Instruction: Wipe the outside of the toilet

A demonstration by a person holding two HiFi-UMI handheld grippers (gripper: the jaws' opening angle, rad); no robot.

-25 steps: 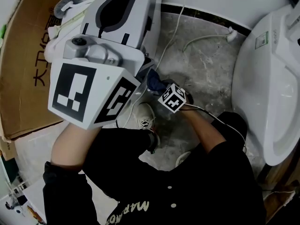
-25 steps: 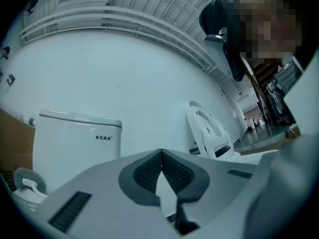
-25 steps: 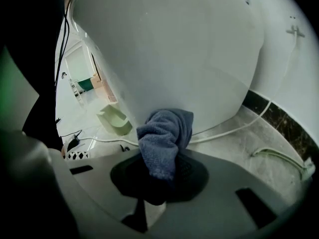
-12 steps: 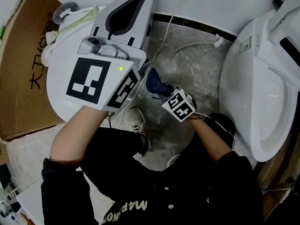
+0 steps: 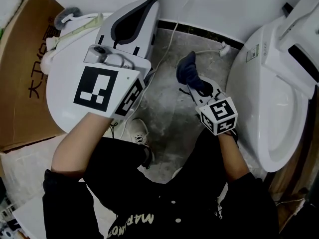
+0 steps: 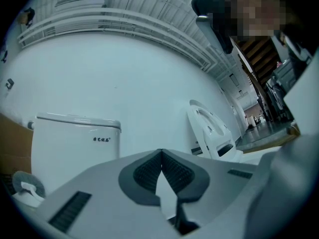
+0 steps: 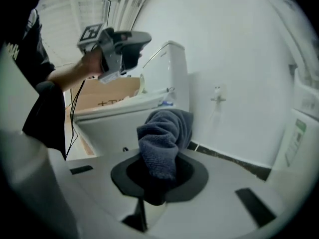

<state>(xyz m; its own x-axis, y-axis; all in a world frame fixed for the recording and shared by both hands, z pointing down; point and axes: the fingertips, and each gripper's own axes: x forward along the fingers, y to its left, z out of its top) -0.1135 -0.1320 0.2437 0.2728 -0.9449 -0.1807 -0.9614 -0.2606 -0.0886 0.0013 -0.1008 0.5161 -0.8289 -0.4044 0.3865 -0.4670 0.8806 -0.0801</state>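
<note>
The right tool [image 5: 202, 89] is gripping a dark blue cloth [image 5: 188, 71]. Its jaws are clamping the bunched lower end, while the rest is standing up in a crumpled, towelling fold. The cloth is hanging over the grey mottled floor [image 5: 164, 108], between two white toilets and touching neither. The left toilet [image 5: 60, 88] is glossy, and it is lying under the left tool [image 5: 142, 11], whose jaws are meeting at the tips with nothing between them. The right toilet [image 5: 271, 108] is standing with its lid raised. A cardboard box [image 5: 20, 83] is sitting just beside the left toilet.
</note>
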